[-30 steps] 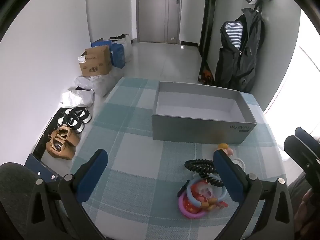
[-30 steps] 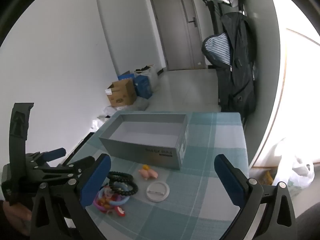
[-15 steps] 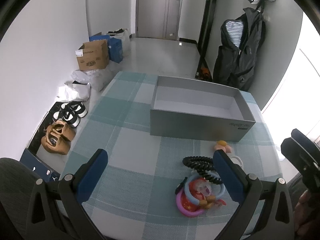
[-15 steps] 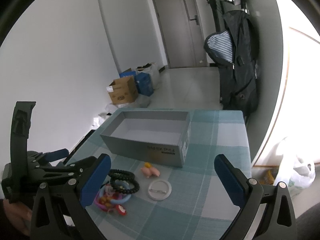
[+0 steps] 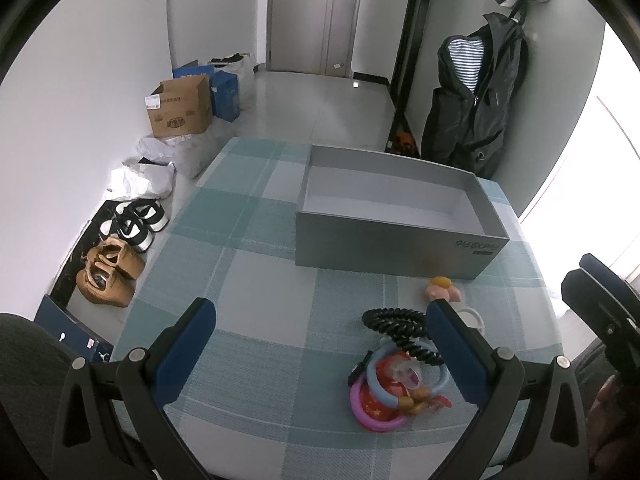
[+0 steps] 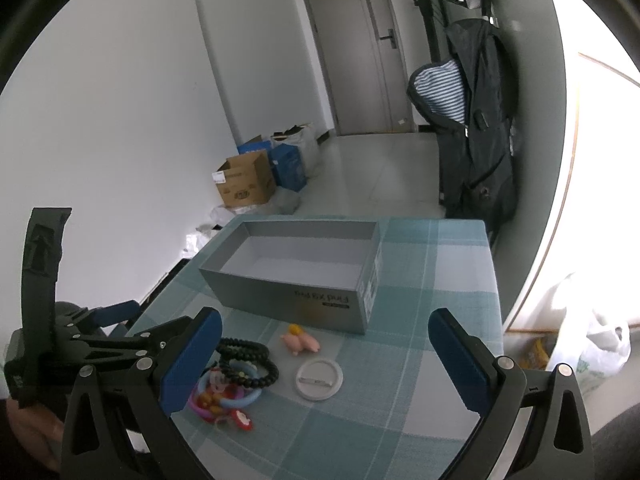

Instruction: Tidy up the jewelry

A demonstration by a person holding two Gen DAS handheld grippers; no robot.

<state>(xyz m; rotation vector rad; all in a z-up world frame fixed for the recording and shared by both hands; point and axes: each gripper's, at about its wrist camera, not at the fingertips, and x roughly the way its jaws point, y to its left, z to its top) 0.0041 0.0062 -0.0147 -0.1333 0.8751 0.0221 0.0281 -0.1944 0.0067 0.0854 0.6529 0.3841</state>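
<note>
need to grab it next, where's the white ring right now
The white ring lies flat on the table in the right wrist view, right of the black bead bracelets, just in front of the pink pig and the grey box.

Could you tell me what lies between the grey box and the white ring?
In the right wrist view, only a small pink toy lies between the grey box and the white ring.

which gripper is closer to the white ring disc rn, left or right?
Right, probably. The white ring disc lies between the right gripper fingers, ahead of them. The left gripper sits further left; its right finger partly hides the disc.
</note>
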